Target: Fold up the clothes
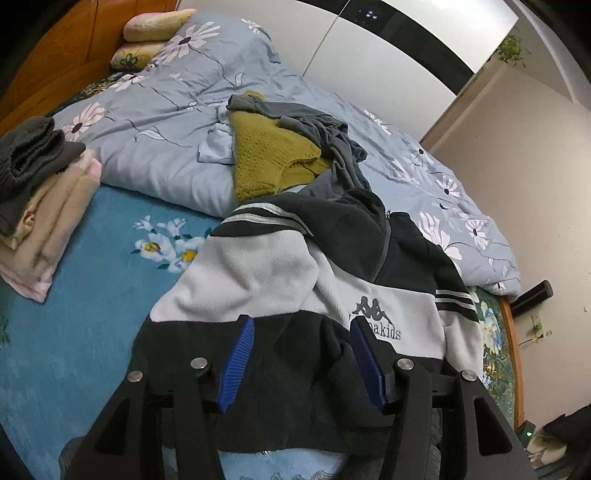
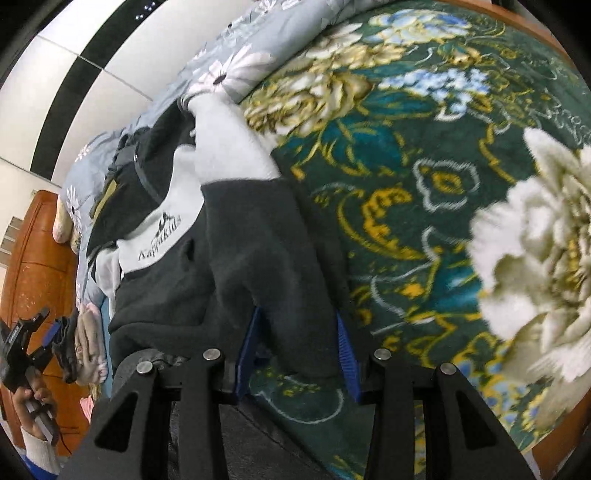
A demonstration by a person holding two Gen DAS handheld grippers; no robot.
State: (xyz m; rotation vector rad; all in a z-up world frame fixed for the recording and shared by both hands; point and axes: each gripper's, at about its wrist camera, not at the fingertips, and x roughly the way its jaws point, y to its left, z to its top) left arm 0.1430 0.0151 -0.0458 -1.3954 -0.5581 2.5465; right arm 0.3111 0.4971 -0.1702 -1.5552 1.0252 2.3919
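Home bedroom: bed (image 1: 110,295) with wooden headboard (image 1: 55,66), floral blue duvet (image 1: 166,122), pillows (image 1: 155,26) at 11 o'clock, white wardrobe doors (image 1: 388,48) at 1 o'clock, folded clothes stack (image 1: 40,206) at 9 o'clock.

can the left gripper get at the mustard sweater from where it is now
Probably yes, but not straight away. The left gripper hangs open over the black and white jacket, and the mustard sweater lies farther up the bed, with a grey garment draped over part of it.
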